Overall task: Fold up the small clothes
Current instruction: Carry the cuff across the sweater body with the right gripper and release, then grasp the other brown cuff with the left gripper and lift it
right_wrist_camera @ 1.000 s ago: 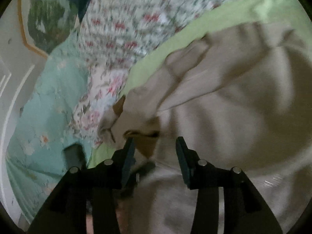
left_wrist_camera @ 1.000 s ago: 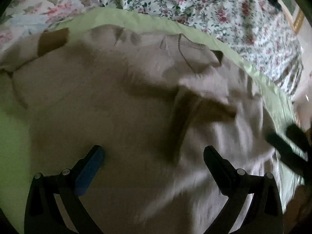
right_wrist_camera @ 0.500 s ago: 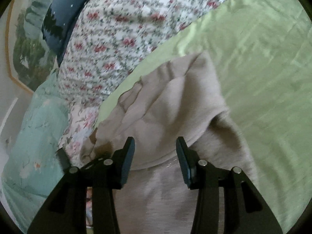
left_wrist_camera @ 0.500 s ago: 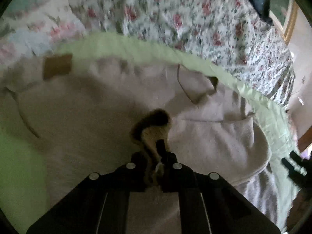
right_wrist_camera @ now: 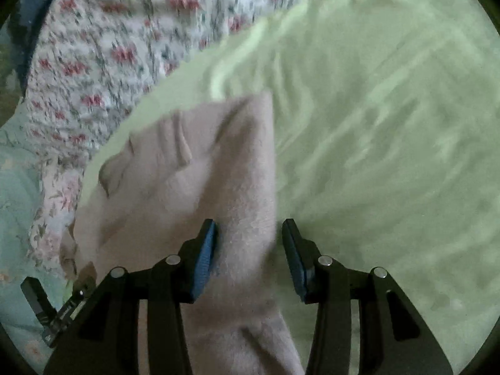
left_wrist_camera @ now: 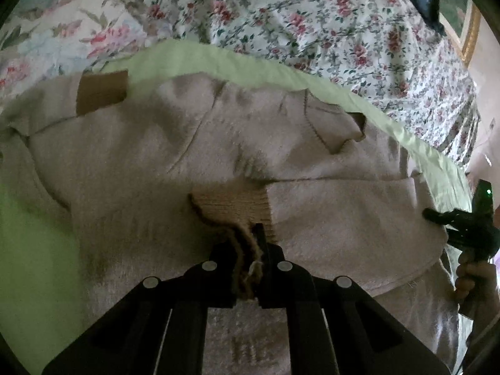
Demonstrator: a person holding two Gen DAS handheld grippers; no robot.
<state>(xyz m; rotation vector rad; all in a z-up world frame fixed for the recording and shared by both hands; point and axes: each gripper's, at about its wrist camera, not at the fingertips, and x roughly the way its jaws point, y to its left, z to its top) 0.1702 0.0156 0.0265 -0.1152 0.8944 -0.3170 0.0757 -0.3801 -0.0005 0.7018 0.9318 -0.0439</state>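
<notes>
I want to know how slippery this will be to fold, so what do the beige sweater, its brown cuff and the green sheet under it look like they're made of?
Beige sweater: soft fleece or brushed knit, matte, fuzzy nap visible.
Brown cuff, pinched in the left gripper: ribbed knit, with fine parallel ridges.
Green sheet: smooth woven fabric, probably cotton or a blend, with a slight sheen and shallow wrinkles.

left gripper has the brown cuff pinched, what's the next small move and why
Probably carry the cuff a little further across the beige sweater and lay it flat on the body before opening. The left gripper is shut on the cuff's bunched edge, and the sleeve already lies folded over the body. The right gripper is open over the sweater's side edge, holding nothing.
</notes>
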